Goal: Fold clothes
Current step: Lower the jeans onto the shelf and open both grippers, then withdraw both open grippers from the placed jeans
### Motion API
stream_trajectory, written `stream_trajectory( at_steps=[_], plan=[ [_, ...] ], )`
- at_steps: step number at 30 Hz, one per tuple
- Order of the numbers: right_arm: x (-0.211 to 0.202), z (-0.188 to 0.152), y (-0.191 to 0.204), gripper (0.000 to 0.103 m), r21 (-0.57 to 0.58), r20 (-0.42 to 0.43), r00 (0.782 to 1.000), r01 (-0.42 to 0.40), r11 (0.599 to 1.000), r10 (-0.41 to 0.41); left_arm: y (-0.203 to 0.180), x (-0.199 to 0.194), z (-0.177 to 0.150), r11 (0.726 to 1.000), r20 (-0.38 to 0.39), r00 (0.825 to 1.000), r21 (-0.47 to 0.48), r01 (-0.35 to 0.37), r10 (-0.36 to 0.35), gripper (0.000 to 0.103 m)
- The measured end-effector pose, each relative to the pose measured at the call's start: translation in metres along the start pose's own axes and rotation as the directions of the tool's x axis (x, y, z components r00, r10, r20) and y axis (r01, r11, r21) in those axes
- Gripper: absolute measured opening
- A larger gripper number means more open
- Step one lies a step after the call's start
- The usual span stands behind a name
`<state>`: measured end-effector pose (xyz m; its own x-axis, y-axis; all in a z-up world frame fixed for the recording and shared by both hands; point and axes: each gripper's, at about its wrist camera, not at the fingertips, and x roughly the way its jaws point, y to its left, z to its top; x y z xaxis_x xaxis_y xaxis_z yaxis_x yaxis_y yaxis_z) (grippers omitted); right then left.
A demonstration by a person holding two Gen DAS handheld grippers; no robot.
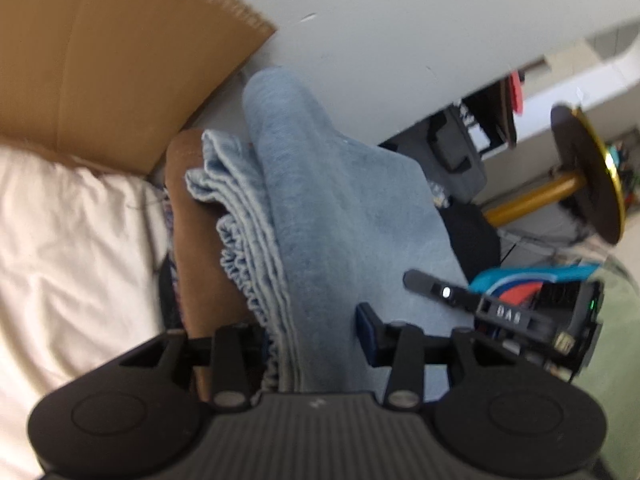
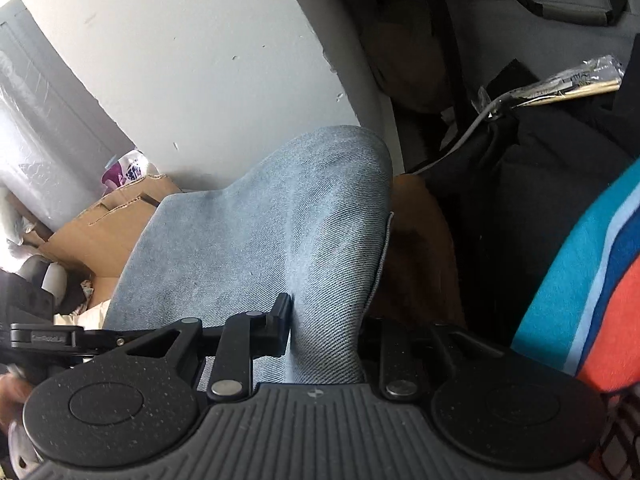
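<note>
**Denim gripped at both ends, hanging in folded layers**

Denim of a pale blue, the garment (image 1: 320, 208) is held up in front of a grey wall, folded over itself, with a stack of frilled hem edges (image 1: 248, 264) showing on its left side in the left wrist view. The left gripper (image 1: 316, 344) is clamped on the cloth near its lower part; one blue-padded finger (image 1: 370, 334) shows pressed against the fabric, while the other is hidden behind the folds. The right gripper (image 2: 324, 320) is likewise closed on the denim (image 2: 272, 224), whose fabric is pinched between its fingers.

The cloth is judged to be thick, fairly heavy and soft rather than stiff, so sagging between the two holds is to be expected. Layered edges are best taken together, close to a corner, so that no layer slips free.

Behind the garment a brown cloth (image 1: 192, 240), a cream sheet (image 1: 72, 240) and a cardboard box (image 1: 112, 60) are seen. A striped fabric (image 2: 592, 280) lies to the right.
</note>
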<state>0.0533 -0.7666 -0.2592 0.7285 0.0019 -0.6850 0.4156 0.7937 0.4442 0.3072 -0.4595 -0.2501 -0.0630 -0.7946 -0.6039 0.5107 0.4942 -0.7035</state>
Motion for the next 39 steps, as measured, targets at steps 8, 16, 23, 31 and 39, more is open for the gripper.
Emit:
stream_trajectory(
  at_steps=[8, 16, 23, 31, 39],
  plan=[
    [0.002, 0.006, 0.007, 0.027, -0.031, -0.015, 1.0, 0.015, 0.999, -0.016, -0.013, -0.049, 0.028, 0.992, -0.003, 0.997, 0.102, -0.079, 0.079, 0.04],
    [0.005, 0.008, 0.011, 0.028, -0.049, -0.021, 0.999, 0.03, 0.998, -0.031, -0.053, -0.038, 0.051, 0.954, -0.01, 0.992, 0.275, -0.12, 0.127, 0.037],
    [0.014, 0.012, 0.01, 0.029, -0.059, -0.044, 0.998, 0.048, 0.997, -0.051, -0.071, 0.017, 0.04, 0.88, -0.1, 0.97, 0.449, -0.155, 0.222, 0.03],
    [0.013, 0.007, 0.018, 0.051, -0.078, -0.052, 0.991, 0.122, 0.989, -0.127, -0.075, 0.033, 0.026, 0.808, -0.116, 0.942, 0.555, -0.201, 0.314, 0.029],
    [-0.008, 0.001, 0.047, 0.052, -0.231, 0.002, 0.958, 0.279, 0.932, -0.286, -0.084, 0.034, 0.011, 0.722, -0.123, 0.929, 0.667, -0.183, 0.349, 0.029]
  ],
)
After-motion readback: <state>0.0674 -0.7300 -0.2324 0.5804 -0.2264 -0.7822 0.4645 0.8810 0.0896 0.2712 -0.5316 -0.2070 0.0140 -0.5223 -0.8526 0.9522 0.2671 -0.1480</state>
